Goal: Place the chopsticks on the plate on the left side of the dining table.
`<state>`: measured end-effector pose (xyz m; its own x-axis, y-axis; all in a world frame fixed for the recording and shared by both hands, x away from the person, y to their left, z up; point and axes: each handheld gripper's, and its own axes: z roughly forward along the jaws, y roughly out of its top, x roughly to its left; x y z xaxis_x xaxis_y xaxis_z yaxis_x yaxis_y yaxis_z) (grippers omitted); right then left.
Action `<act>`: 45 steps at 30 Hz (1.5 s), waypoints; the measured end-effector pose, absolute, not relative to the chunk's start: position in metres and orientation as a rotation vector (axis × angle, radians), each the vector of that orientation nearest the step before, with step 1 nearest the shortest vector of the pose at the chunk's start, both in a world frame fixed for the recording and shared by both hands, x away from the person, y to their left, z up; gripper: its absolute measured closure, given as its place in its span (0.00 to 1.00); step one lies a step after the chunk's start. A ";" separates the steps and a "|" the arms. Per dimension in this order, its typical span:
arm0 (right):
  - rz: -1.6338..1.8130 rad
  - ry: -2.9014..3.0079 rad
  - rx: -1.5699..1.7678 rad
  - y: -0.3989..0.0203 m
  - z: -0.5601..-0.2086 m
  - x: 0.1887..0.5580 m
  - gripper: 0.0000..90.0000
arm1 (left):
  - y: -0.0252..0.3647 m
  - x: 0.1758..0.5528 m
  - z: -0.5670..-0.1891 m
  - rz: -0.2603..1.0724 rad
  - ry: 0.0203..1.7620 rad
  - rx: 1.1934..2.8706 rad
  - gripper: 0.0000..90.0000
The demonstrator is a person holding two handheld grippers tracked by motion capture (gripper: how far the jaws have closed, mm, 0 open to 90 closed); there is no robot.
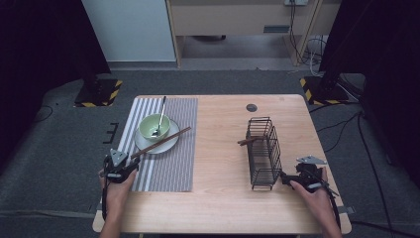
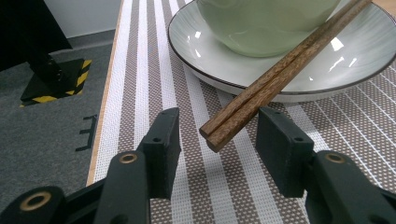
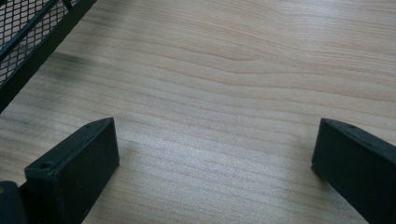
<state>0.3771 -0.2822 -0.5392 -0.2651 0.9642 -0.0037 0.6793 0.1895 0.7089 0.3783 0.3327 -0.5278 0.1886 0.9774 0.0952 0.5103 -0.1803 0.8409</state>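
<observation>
The pair of dark brown wooden chopsticks [image 2: 280, 72] lies slanted across the rim of the white round plate [image 2: 355, 51], which carries the pale green ceramic bowl [image 2: 261, 23] on the brown-and-white striped woven placemat [image 2: 219, 186]. The sticks' lower tips overhang the mat toward 7 o'clock, between the jaws of the left claw [image 2: 217, 144], which stand apart around them with clear gaps either side: released, nothing gripped.

The risk, as I judge it: the two sticks rest loosely side by side, so a squeeze near the very tips could catch one and let the other roll off the plate, or lever both up and tip them against the bowl, disturbing the metal spoon [image 1: 159, 118] inside it.

The right claw [image 3: 215, 172] is spread wide over bare wooden tabletop [image 3: 243, 70], at 4 o'clock of the black wire rack [image 1: 263, 151], holding nothing. A single brown stick [image 1: 246, 142] already pokes from that rack.
</observation>
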 end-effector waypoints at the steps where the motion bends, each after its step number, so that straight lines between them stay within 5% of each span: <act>1: 0.835 2.017 1.536 -0.282 -0.539 0.377 0.01 | 0.333 0.379 -0.528 0.878 1.404 1.789 0.55; 45: 0.835 2.018 1.535 -0.282 -0.539 0.377 0.01 | 0.343 0.393 -0.524 0.882 1.443 1.779 0.56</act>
